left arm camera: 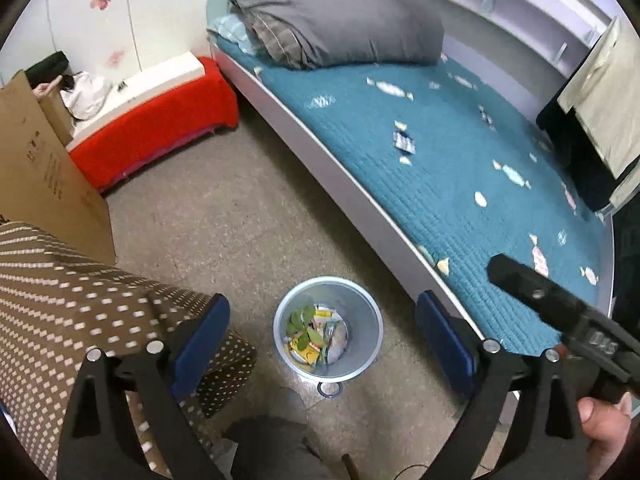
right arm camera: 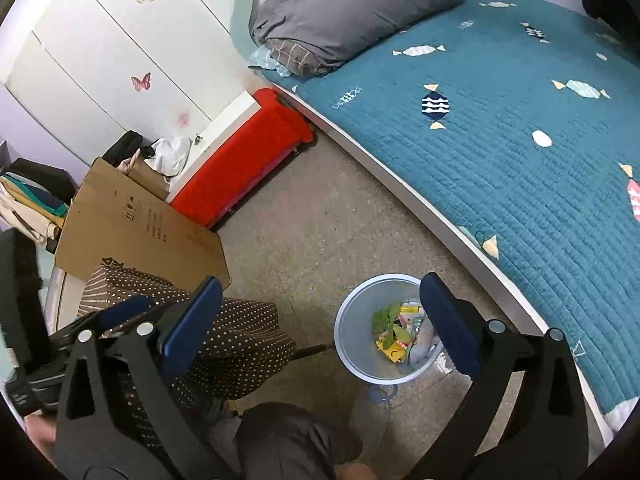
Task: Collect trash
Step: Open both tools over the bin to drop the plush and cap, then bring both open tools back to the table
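Note:
A pale blue trash bin (left arm camera: 362,316) stands on the floor beside the bed; it also shows in the right wrist view (right arm camera: 352,312). Inside it lie green leaves (left arm camera: 302,320) and colourful wrappers (left arm camera: 316,350). My left gripper (left arm camera: 324,332) hangs open and empty above the bin, its blue pads wide apart. My right gripper (right arm camera: 320,320) is open and empty too, above and just left of the bin. The right gripper's black body (left arm camera: 560,316) shows at the right of the left wrist view.
A bed with a teal candy-print quilt (left arm camera: 460,152) and a folded grey duvet (left arm camera: 340,24) fills the right. A red-covered bench (left arm camera: 152,120) sits against the wall. A cardboard box (left arm camera: 36,168) and a brown dotted cloth (left arm camera: 80,304) stand at left. The person's knee (right arm camera: 288,440) is below.

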Action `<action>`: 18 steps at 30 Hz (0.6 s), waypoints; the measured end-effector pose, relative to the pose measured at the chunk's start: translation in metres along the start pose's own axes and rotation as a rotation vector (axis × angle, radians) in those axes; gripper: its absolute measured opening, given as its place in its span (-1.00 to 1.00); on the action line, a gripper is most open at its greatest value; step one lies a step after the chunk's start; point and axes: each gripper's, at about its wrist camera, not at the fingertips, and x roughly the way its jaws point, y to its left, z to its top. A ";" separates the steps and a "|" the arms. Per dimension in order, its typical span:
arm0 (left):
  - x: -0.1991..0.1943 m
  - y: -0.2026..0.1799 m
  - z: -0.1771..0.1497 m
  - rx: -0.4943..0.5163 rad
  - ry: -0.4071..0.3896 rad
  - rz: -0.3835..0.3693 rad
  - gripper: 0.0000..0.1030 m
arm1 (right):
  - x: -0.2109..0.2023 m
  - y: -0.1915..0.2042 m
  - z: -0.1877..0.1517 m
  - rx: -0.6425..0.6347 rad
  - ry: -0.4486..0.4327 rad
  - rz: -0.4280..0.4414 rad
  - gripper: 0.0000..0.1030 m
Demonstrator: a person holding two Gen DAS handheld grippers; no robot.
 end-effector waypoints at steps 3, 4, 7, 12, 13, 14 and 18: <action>-0.026 0.001 -0.003 0.005 -0.049 0.004 0.81 | -0.008 0.011 -0.001 -0.015 -0.015 0.002 0.88; -0.035 0.001 -0.005 0.007 -0.066 0.004 0.81 | -0.011 0.014 -0.001 -0.021 -0.020 0.008 0.88; -0.066 0.003 -0.010 0.006 -0.124 0.003 0.81 | -0.023 0.032 -0.002 -0.056 -0.038 0.025 0.88; -0.108 0.010 -0.021 0.005 -0.204 0.016 0.81 | -0.040 0.063 -0.005 -0.110 -0.057 0.048 0.88; -0.113 0.012 -0.023 0.004 -0.215 0.017 0.81 | -0.044 0.071 -0.006 -0.127 -0.061 0.054 0.88; -0.122 0.015 -0.026 0.001 -0.231 0.017 0.81 | -0.047 0.078 -0.007 -0.139 -0.064 0.059 0.88; -0.147 0.028 -0.038 -0.016 -0.277 0.030 0.81 | -0.058 0.107 -0.012 -0.190 -0.075 0.087 0.88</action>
